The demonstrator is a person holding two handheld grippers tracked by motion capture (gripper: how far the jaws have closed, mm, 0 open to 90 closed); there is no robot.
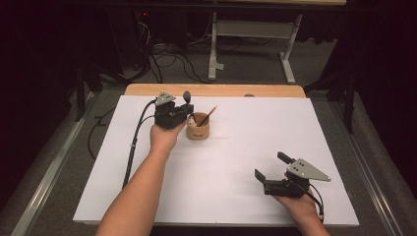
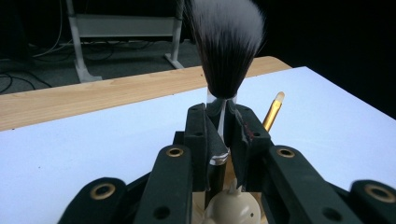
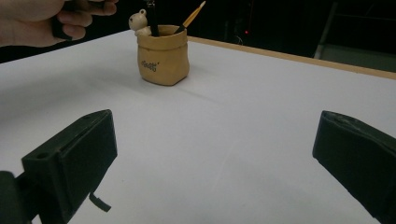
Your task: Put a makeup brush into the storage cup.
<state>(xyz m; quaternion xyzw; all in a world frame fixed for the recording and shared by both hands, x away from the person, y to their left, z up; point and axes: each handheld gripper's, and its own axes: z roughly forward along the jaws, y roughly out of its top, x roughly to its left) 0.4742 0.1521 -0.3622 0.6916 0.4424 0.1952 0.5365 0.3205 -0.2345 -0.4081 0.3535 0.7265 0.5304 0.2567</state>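
text: small dark print, illegible | on: tan holder

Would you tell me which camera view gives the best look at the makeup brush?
The left gripper view: the makeup brush stands close up, bristles fanned, its clear stem clamped in the left gripper. The high view shows a small dark tuft above the holder. The right gripper view shows just its dark handle.

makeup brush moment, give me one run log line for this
left gripper: shut on makeup brush, upright over tan pot | right gripper: open, idle on white sheet | pencil: in pot
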